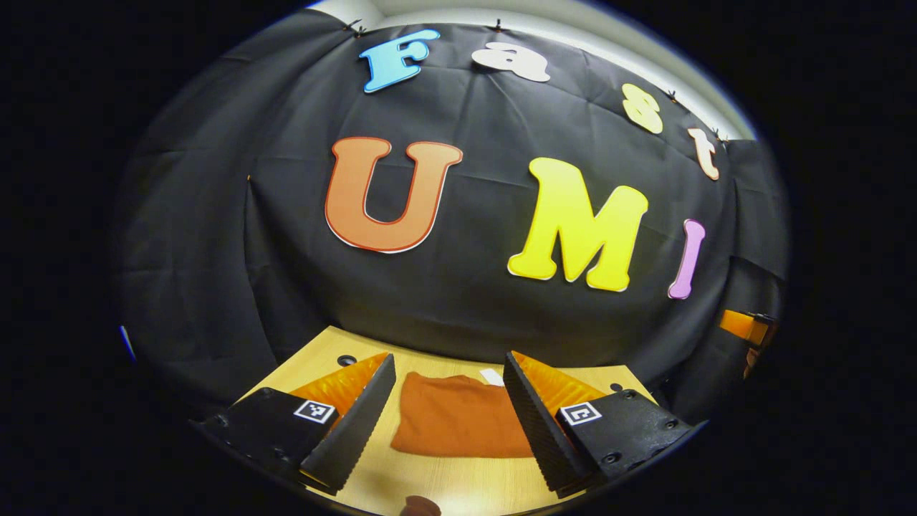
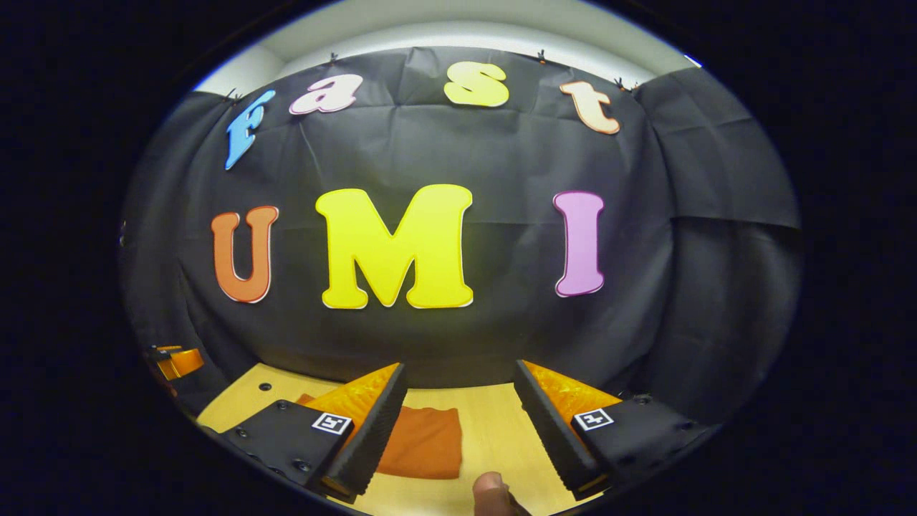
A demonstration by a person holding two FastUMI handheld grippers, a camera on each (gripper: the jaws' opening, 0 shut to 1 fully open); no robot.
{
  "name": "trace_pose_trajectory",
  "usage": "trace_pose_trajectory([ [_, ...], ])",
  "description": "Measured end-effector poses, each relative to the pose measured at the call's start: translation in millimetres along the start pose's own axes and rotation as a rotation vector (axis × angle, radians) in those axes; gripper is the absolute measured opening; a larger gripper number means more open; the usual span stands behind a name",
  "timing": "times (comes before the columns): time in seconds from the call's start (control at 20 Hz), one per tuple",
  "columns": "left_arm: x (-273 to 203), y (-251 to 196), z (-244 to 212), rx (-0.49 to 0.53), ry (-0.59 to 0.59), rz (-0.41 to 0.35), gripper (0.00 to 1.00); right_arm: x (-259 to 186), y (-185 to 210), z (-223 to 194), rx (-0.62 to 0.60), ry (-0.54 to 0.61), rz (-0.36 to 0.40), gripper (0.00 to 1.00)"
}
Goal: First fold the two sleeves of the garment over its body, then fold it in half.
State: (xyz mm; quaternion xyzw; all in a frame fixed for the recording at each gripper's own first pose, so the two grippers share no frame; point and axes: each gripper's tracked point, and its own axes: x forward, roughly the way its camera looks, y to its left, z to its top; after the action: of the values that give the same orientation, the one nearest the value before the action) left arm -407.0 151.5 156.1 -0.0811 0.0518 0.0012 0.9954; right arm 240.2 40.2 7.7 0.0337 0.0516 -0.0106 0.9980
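Folded rust garment (image 1: 458, 419) rests on the table (image 1: 458, 480) at 12 o'clock; left tool (image 1: 448, 416) and right tool (image 2: 458, 430), fingers apart and empty, hover above, job apparently done.

Left gripper view: above light wooden bench (image 1: 458, 480), facing black cloth wall (image 1: 215, 251) | Right gripper view: likewise, rightward | Shared: folded rust-orange garment (image 1: 458, 423).
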Motion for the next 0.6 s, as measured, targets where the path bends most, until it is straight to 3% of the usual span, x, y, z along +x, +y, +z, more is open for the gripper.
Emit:
trace_pose_trajectory([
  [0.05,-15.6,0.0,-0.2,0.027,-0.017,0.017,0.98,-2.6,5.5,-2.5,-0.015,-0.012,0.009,0.92],
  [0.25,-55.2,-16.8,-2.3,0.017,-0.057,0.021,0.98,-9.3,4.0,3.3,-0.019,-0.065,0.013,0.96],
  [0.6,-53.2,-15.1,-16.0,-0.020,-0.051,0.036,1.00,-14.5,19.7,-8.0,-0.016,-0.009,0.071,0.96],
])
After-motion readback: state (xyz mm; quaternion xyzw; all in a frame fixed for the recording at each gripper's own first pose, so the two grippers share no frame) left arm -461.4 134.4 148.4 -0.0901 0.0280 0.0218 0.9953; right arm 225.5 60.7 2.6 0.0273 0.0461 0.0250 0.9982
